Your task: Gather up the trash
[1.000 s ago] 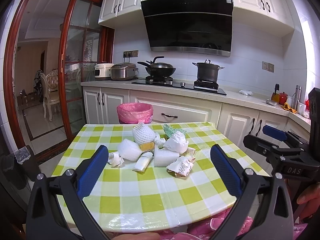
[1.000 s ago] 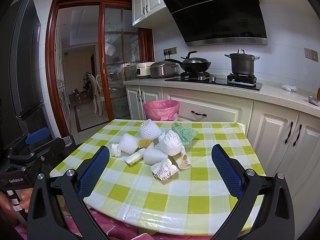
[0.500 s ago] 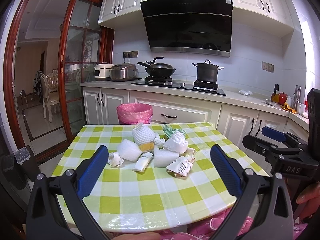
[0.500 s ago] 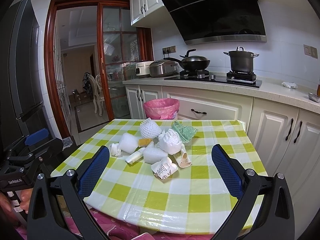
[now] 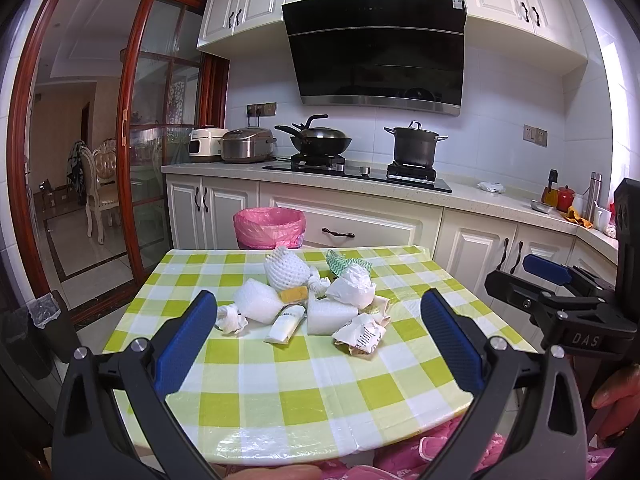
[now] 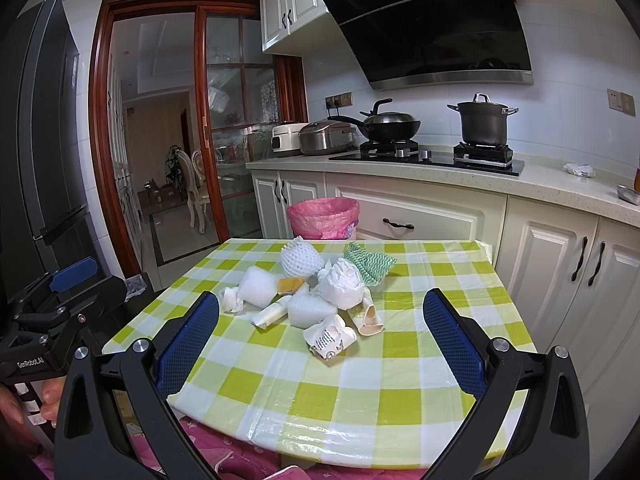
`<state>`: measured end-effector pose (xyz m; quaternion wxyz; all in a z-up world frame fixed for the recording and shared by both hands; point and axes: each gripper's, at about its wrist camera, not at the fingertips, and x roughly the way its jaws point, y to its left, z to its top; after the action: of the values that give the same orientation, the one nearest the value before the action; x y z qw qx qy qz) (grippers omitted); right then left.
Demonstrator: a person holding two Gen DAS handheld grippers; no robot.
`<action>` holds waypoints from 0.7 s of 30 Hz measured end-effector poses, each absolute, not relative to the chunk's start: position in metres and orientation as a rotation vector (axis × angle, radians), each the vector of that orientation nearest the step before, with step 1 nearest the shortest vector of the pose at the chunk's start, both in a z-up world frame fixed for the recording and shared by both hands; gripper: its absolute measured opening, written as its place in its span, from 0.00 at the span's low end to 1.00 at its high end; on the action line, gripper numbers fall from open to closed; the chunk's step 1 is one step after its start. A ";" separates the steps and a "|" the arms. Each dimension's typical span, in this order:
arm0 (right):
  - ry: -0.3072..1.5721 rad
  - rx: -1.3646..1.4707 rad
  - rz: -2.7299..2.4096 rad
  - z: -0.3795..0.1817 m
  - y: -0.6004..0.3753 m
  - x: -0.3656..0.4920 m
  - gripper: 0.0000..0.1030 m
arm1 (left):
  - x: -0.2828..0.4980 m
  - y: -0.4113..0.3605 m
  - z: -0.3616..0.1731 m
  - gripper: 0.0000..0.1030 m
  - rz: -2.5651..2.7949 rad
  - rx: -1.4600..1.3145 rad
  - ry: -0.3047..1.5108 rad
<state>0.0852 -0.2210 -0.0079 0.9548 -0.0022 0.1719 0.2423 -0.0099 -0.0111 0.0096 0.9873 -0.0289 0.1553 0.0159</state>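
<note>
At bench centre: trash pile (image 5: 316, 300) on checked cloth, pink-lined bin (image 5: 269, 227) beyond far edge. Left gripper (image 5: 320, 336) and right gripper (image 6: 320, 334) near edge, fingers spread wide, empty.

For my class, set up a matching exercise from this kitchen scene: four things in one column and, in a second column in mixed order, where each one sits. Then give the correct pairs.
Column one
1. lidded pot
2. bin with pink liner
3. crumpled printed paper
4. foam fruit net

Column two
A. on the floor beyond the far edge of the table
B. on the right burner of the hob
C. at the far side of the trash pile
D. at the near side of the trash pile

Pairs: 1-B, 2-A, 3-D, 4-C
</note>
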 end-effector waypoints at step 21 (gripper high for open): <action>0.351 -0.001 0.493 -0.007 -0.222 0.085 0.93 | -0.010 -0.011 0.009 0.96 0.031 -0.058 0.310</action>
<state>0.0853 -0.2221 -0.0074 0.9546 -0.0004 0.1730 0.2426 -0.0099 -0.0107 0.0085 0.9875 -0.0290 0.1542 0.0152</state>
